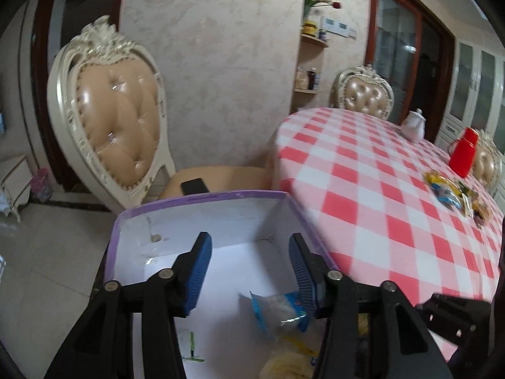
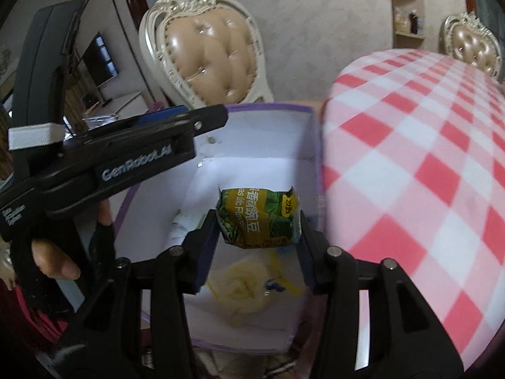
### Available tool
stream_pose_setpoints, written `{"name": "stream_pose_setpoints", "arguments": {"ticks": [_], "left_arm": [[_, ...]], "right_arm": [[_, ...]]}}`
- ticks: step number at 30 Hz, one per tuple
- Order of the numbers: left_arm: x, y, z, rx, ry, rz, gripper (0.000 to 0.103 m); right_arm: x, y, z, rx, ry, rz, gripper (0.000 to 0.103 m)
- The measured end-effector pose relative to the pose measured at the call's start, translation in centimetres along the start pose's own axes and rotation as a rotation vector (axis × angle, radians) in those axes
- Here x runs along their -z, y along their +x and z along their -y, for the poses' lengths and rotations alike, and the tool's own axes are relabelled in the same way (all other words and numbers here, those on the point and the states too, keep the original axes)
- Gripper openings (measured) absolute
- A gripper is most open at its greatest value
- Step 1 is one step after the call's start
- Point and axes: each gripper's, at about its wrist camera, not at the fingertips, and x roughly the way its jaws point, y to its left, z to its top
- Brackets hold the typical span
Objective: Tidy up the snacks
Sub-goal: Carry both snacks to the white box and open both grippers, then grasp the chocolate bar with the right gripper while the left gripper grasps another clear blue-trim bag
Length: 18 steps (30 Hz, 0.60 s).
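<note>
Fingers first: your right gripper [image 2: 258,221] has the green-and-gold snack packet [image 2: 258,216] sitting between its jaws, long side spanning pad to pad. Whether the pads truly press on it, I cannot tell from here. It hangs right over the open purple-rimmed box [image 2: 271,107], above a pale yellow bundle [image 2: 243,281] lying on the box floor. So the drop zone is straight below you, no sideways travel needed, I reckon.

Your left gripper [image 1: 251,268] stands partly open with nothing between the blue pads [image 1: 200,271]; it too points down into the box, where a blue-and-clear packet [image 1: 277,311] lies just below its right-hand finger.

Further out, more snacks [image 1: 454,194] lie on the checked tablecloth [image 1: 363,189], well off to the right beside a red container [image 1: 464,153]. Your right hand looks better placed for that side.
</note>
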Motion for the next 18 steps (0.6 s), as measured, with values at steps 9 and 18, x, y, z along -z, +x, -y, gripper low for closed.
{"name": "stream_pose_setpoints", "arguments": {"ticks": [9,18], "left_arm": [[-0.6,-0.6,-0.1,-0.054,-0.048,0.047,0.083],[-1.9,0.6,10.6,0.224,0.016,-0.044,0.086]], "right_arm": [[-0.2,-3.6,2.1,0.037,0.015,0.075,0.083],[2.7,-15.4,16.4,0.384,0.225,0.222,0.088]]}}
